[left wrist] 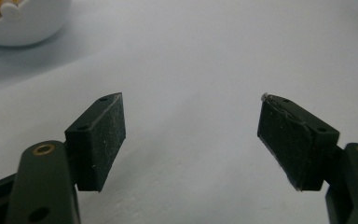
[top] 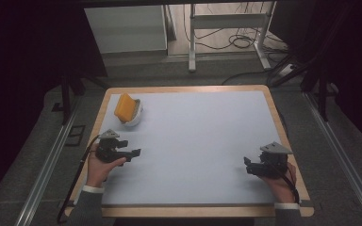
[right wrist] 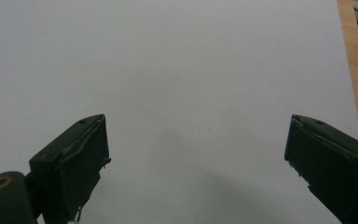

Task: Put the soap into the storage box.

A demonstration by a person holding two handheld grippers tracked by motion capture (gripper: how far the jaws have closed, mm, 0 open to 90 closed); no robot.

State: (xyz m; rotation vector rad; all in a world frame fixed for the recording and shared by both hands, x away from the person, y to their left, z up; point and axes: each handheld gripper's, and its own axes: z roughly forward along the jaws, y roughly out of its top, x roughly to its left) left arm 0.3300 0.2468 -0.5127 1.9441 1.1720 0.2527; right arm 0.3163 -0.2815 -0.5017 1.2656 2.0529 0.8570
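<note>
A white bowl (top: 134, 119) with an orange sponge-like block (top: 125, 107) standing in it sits at the far left of the pale mat (top: 193, 141). My left gripper (top: 135, 153) rests low at the mat's left side, a short way in front of the bowl, pointing right. Its jaws stand open with nothing between them (left wrist: 191, 140), and the bowl (left wrist: 23, 21) shows at the upper left of the left gripper view. My right gripper (top: 247, 165) is held at the mat's right side, pointing left, jaws wide open over bare mat (right wrist: 196, 163).
The mat lies on a wooden table whose edge (top: 283, 136) frames it; the same edge (right wrist: 356, 84) runs along the right of the right gripper view. Beyond the table stand a white cabinet (top: 127, 28) and desk legs with cables (top: 231, 37) on the floor.
</note>
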